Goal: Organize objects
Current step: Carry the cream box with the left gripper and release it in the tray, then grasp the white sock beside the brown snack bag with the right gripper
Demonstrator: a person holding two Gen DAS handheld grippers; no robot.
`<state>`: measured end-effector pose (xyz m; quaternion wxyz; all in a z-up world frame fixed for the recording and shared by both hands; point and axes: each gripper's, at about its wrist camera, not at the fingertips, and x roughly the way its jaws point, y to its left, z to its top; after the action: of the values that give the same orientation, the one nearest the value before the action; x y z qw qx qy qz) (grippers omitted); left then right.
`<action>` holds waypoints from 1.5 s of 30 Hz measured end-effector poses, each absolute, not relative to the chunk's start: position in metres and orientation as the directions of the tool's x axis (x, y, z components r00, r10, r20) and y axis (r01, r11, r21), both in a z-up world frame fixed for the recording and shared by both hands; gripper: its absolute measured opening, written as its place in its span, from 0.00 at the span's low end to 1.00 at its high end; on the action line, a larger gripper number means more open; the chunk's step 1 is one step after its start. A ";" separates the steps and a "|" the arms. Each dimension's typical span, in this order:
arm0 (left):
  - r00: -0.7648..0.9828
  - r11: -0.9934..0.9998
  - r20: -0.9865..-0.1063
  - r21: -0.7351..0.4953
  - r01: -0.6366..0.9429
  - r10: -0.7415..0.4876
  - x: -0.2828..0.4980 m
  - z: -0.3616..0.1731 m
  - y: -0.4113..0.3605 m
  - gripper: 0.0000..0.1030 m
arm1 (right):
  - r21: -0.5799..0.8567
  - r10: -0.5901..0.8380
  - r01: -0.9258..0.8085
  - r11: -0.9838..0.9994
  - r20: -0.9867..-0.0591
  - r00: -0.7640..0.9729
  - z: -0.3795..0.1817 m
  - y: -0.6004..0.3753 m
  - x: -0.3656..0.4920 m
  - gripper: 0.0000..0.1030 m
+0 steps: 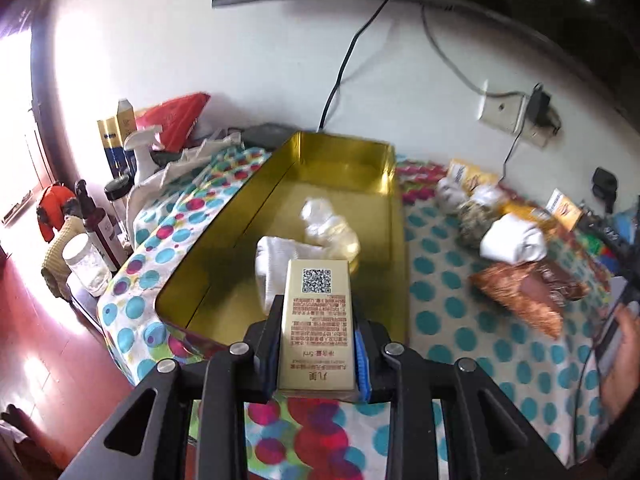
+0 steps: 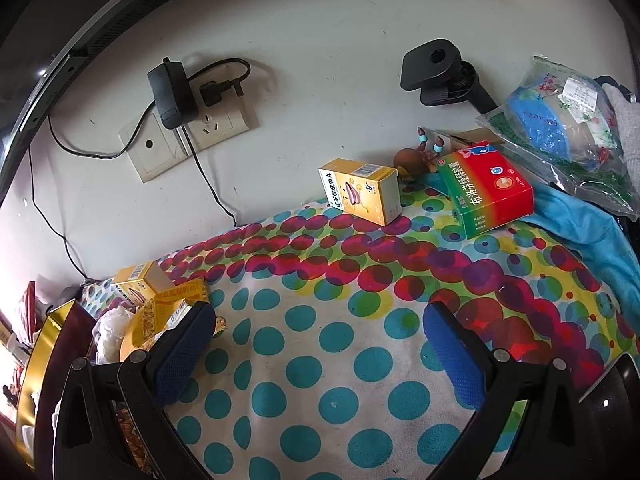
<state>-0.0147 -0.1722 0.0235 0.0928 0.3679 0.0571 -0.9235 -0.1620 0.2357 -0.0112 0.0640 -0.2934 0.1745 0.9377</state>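
In the left wrist view my left gripper (image 1: 316, 344) is shut on a slim gold box (image 1: 318, 320) with a QR code, held above the near end of an open gold tin (image 1: 224, 240). Inside the tin lie white wrapped bundles (image 1: 328, 228). To the tin's right, more white bundles (image 1: 514, 240), yellow boxes (image 1: 564, 208) and a brown packet (image 1: 520, 296) lie on the dotted cloth. In the right wrist view my right gripper (image 2: 320, 344) stands open over bare dotted cloth (image 2: 304, 360). Beyond it stand a yellow medicine box (image 2: 360, 196) and a red-green box (image 2: 488, 196).
Bottles, a spray bottle (image 1: 142, 152) and a jar (image 1: 86, 264) crowd the table's left edge. Wall sockets with a plugged charger (image 2: 172, 96) and cables sit behind. A clear bag (image 2: 560, 128) and blue cloth (image 2: 592, 232) lie far right. A hand (image 1: 620, 360) shows at the right edge.
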 end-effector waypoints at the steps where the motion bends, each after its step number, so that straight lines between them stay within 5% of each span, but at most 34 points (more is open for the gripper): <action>1: -0.707 -0.976 -0.695 -0.032 0.215 -0.133 -0.018 0.022 -0.173 0.28 | 0.289 0.018 -0.223 -0.931 -0.573 -0.819 -0.011 0.235 -0.162 1.00; 20: -0.596 -0.972 -0.788 0.015 0.234 -0.155 -0.092 0.000 -0.175 0.28 | 0.255 0.032 -0.214 -0.943 -0.571 -0.820 -0.005 0.231 -0.164 1.00; 33: -0.591 -0.947 -0.805 -0.140 0.290 -0.062 -0.103 -0.009 -0.194 0.29 | 0.247 0.036 -0.211 -0.946 -0.566 -0.823 -0.005 0.232 -0.164 1.00; 40: -0.685 -0.957 -0.728 -0.204 0.206 0.008 -0.076 0.031 -0.184 0.83 | 0.236 0.041 -0.207 -0.950 -0.560 -0.827 -0.003 0.231 -0.162 1.00; 45: -0.767 -0.950 -0.628 -0.299 0.084 0.130 0.006 0.048 -0.162 0.83 | 0.146 0.066 -0.167 -0.975 -0.528 -0.847 0.005 0.210 -0.158 1.00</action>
<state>0.0059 -0.1617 0.0481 -0.0125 0.3408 0.1570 -0.9268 -0.1581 0.2100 0.0049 0.0608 -0.2702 0.0935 0.9563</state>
